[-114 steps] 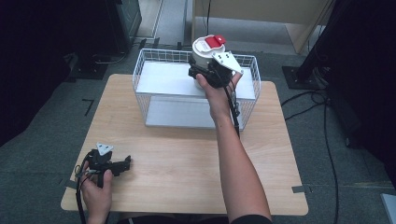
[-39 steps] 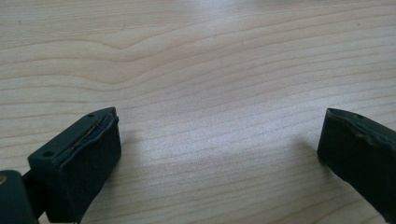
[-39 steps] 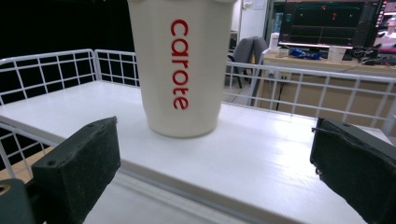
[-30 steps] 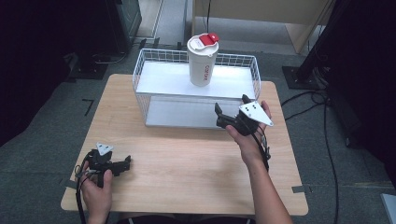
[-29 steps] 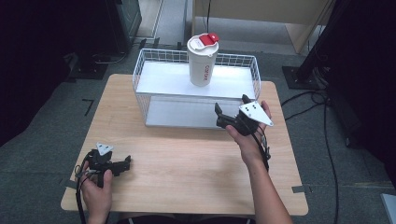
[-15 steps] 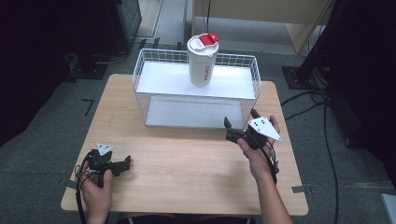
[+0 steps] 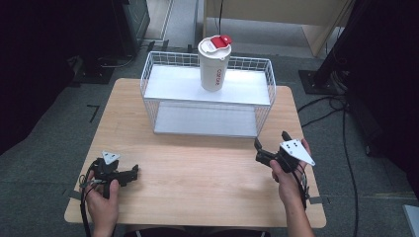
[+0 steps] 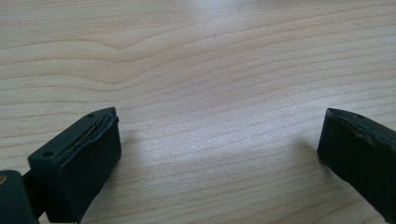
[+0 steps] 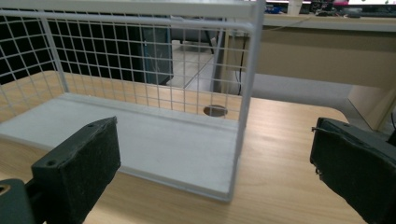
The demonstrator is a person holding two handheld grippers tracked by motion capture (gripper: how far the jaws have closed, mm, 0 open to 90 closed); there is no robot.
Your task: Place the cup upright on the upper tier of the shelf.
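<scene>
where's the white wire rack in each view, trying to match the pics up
High view: the white wire rack stands at the table's far middle, the cup on its top shelf.
Left gripper view: not in it.
Right gripper view: its corner post and lower shelf, upper left.
Shared landmark: the wooden table.

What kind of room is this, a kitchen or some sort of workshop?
Probably a lab or recording studio, not a kitchen. A lone wooden table stands on grey carpet, black curtains hang around it, and cables trail across the floor. A wire shelf holds a single cup.
</scene>
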